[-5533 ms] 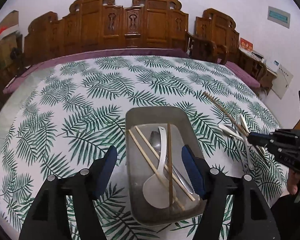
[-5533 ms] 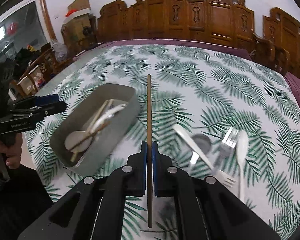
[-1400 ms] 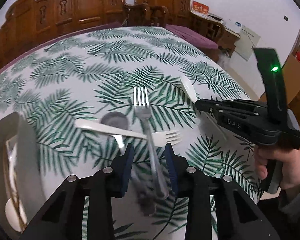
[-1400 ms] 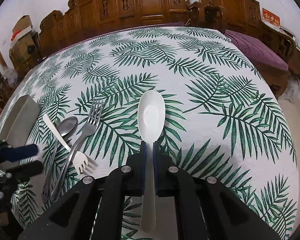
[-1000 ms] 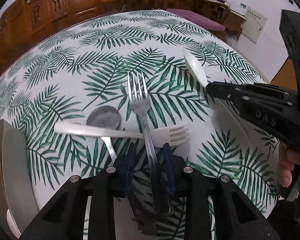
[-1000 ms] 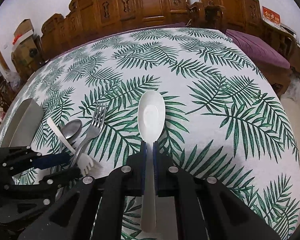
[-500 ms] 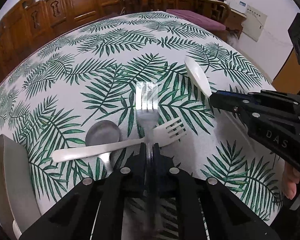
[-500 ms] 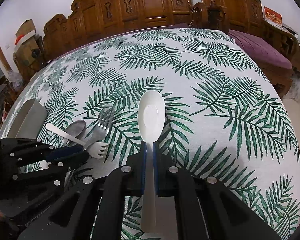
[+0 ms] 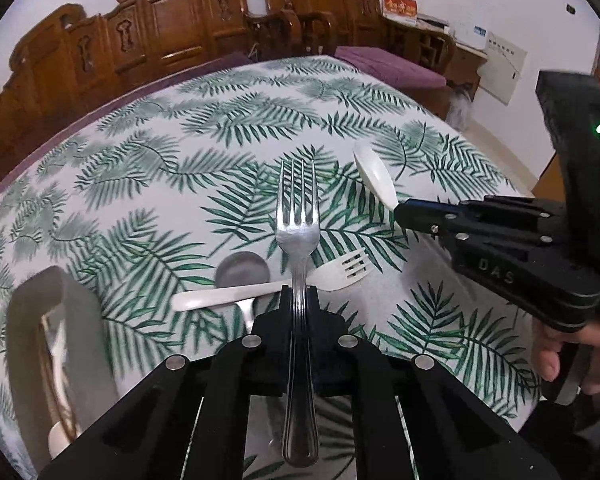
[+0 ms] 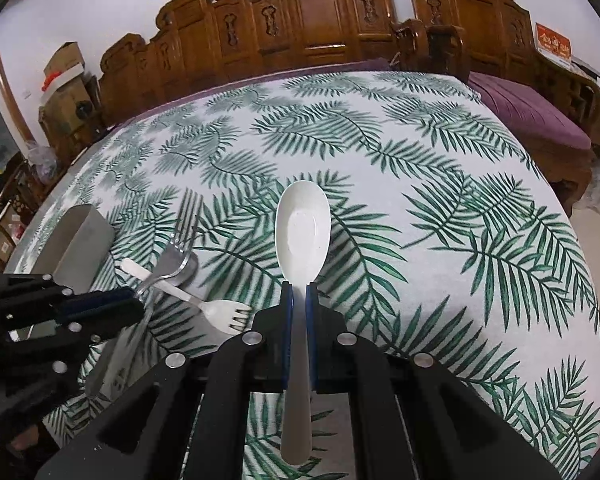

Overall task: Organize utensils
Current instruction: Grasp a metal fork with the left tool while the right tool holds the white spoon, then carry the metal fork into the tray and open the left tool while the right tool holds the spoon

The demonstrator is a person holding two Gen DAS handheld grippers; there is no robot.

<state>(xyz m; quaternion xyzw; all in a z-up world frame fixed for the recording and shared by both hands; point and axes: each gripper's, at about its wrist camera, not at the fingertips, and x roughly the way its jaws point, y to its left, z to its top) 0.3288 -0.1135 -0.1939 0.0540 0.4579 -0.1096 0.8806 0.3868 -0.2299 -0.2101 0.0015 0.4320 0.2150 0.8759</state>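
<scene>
My left gripper [image 9: 299, 294] is shut on a metal fork [image 9: 298, 216] and holds it above the table, tines pointing away. My right gripper [image 10: 299, 290] is shut on a white plastic spoon [image 10: 302, 232], bowl forward; it also shows in the left wrist view [image 9: 374, 178]. A white plastic fork [image 9: 260, 286] and a metal spoon [image 9: 242, 270] lie crossed on the leaf-print tablecloth [image 9: 180, 184] below the metal fork. The grey utensil tray [image 9: 56, 344] sits at the left with several utensils inside.
The right gripper's body and the hand holding it [image 9: 540, 248] fill the right side of the left wrist view. Carved wooden chairs [image 10: 320, 16] ring the far side of the round table. The table edge falls away at the right.
My left gripper has closed on the metal fork and lifted it off the table. The white plastic fork shifted slightly. My right gripper keeps holding the white spoon, raised a little.
</scene>
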